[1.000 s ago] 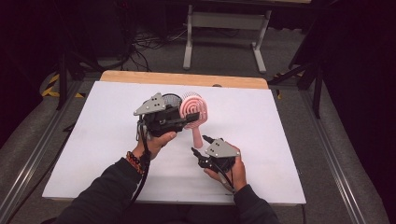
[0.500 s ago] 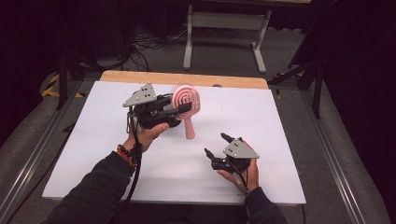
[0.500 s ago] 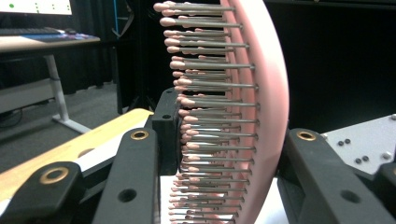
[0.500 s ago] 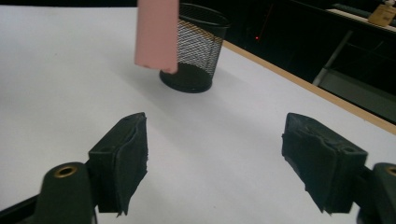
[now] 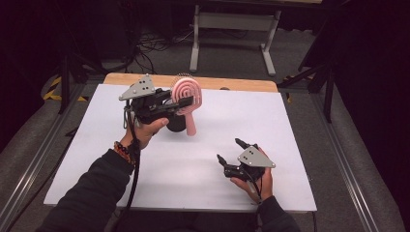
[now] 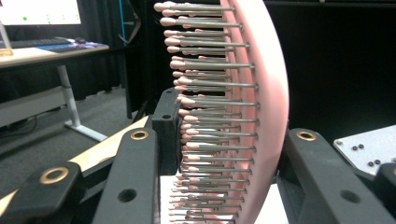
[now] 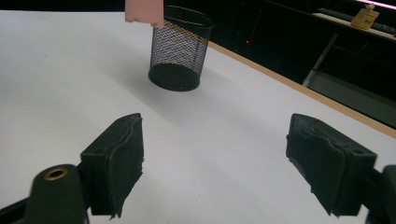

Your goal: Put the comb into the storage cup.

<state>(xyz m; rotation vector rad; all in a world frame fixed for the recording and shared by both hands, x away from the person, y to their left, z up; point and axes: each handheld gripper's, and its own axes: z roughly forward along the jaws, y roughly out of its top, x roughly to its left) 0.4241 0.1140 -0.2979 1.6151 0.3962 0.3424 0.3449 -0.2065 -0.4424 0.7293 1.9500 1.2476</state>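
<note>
A pink hairbrush (image 5: 186, 90) with metal bristles hangs above the white table, handle pointing down. My left gripper (image 5: 186, 101) is shut on its round head. In the left gripper view the bristled head (image 6: 261, 93) stands upright between the two jaws of my left gripper (image 6: 224, 140). Right behind the handle stands a black mesh cup (image 5: 175, 124). My right gripper (image 5: 229, 150) rests low near the front right, open and with nothing in it; its jaws have just been opening. The right gripper view shows my right gripper (image 7: 215, 154), the cup (image 7: 180, 51) ahead, and the brush's handle tip (image 7: 144, 11) beside the cup's rim.
The table is covered by a white sheet (image 5: 290, 125), with a wooden edge (image 5: 227, 83) at the far side. Metal rails run along both sides of the table. Beyond it are a desk frame (image 5: 232, 29) and cables on the floor.
My left hand has raised the brush and carried it left, toward the cup. My right gripper has drawn back from the handle toward the front right, its jaws spreading wider.
</note>
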